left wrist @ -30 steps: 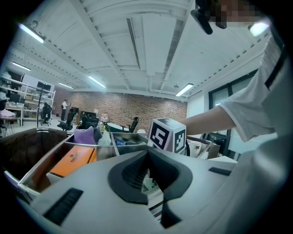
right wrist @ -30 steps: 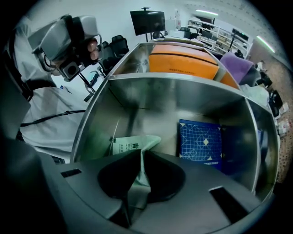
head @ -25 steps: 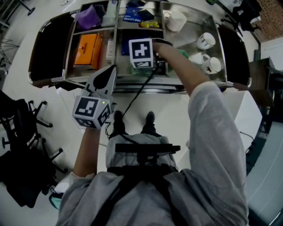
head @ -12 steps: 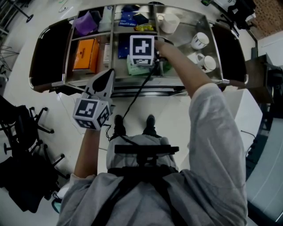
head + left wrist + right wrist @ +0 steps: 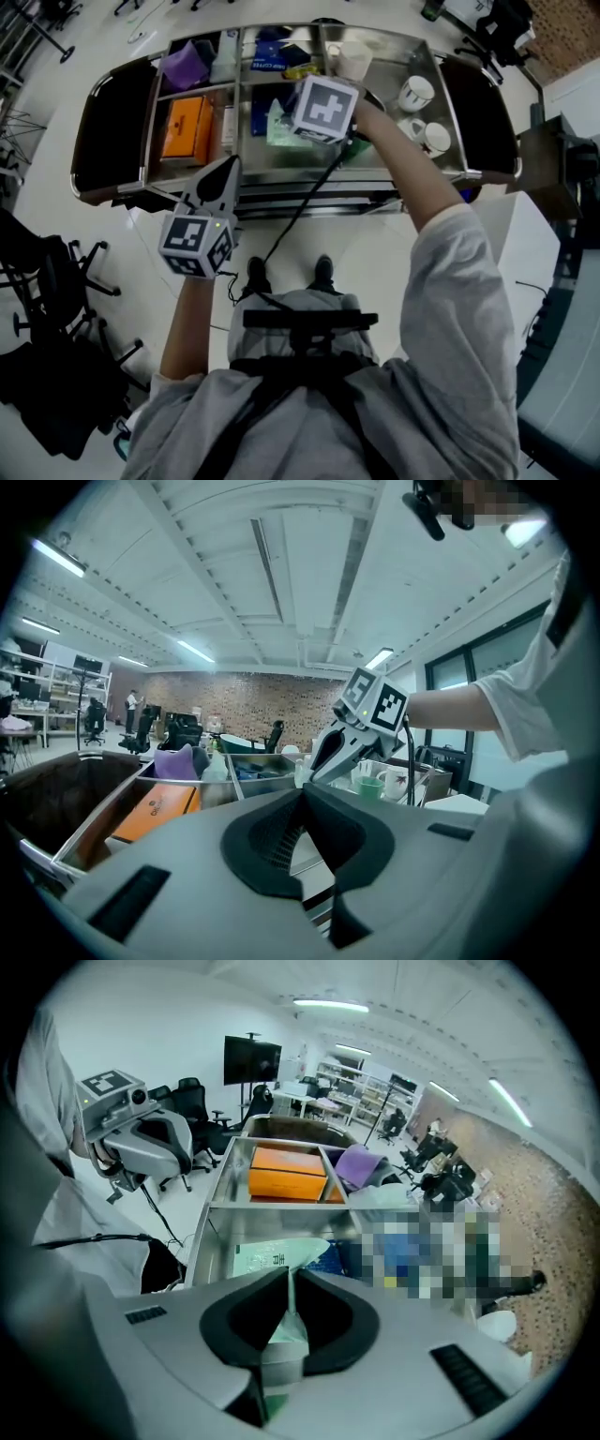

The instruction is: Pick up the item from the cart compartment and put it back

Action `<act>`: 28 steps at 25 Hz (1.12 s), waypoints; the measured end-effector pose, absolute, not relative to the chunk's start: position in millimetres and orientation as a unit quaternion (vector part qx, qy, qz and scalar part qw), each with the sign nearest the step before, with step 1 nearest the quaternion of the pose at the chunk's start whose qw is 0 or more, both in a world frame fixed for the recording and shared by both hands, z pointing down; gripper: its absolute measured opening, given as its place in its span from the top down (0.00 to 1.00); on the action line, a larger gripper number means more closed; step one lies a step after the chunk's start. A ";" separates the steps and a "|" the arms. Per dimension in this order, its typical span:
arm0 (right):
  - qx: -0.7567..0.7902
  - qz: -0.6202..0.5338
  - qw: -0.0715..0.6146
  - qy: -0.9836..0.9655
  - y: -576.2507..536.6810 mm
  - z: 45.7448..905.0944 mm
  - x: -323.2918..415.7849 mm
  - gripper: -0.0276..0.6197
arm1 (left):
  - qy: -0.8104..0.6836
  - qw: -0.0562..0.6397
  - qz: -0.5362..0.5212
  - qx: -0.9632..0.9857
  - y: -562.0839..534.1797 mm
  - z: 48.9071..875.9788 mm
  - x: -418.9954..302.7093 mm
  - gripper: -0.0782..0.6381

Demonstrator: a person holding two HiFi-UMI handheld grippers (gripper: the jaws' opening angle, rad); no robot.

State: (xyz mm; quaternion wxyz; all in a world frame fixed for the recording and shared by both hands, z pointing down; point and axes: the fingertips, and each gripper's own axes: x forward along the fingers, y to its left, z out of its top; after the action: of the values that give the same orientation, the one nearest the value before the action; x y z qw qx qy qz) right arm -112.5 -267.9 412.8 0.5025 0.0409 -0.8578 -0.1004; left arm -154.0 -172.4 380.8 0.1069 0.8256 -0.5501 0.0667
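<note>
Head view: right gripper [image 5: 317, 120] is hanging over the middle compartment of the steel cart [image 5: 403, 175], its marker cube tipping toward the camera, and a pale green packet [image 5: 278, 129] is dangling from its jaws above the compartment floor. Left gripper [image 5: 226, 171] is waiting just off the cart's front rail, jaws pressed together, nothing in them. Left compartment is holding an orange box [image 5: 184, 128] with a purple pouch [image 5: 187, 64] behind it. A blue pack [image 5: 271, 62] is lying at the back of the middle section, its white print ending in COFFEE. White mugs [image 5: 415, 92] are sitting on the right tray. Left gripper view: the jaws are meeting with no gap and nothing between them. The orange box is showing a small dark logo, too small to read. Right gripper view: the jaws are standing narrow, pinching the packet by one edge. Its free end is sticking out ahead, carrying dark printed lines that I cannot read. Against the earlier frames: the packet was lying flat in the compartment under a level cube; now the right gripper is up and tilted with the packet off the floor, and the left gripper is sitting where it was.
</note>
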 end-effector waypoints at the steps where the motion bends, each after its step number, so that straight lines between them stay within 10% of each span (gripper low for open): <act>1: 0.053 -0.099 0.495 -0.862 -268.0 407.8 -109.8 0.89 | -0.550 0.105 0.069 0.826 -172.3 380.6 -154.1 0.89; 28: 0.375 0.037 0.144 -0.915 -226.9 333.6 15.9 0.89 | -0.560 0.104 0.071 0.819 -161.7 382.0 -170.2 0.89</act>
State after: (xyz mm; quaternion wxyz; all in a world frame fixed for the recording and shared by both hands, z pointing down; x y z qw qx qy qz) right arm 15.9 -226.9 333.6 0.1437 0.3755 -0.9149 0.0369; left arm -170.2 -161.7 382.0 0.1038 0.8190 -0.5599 0.0708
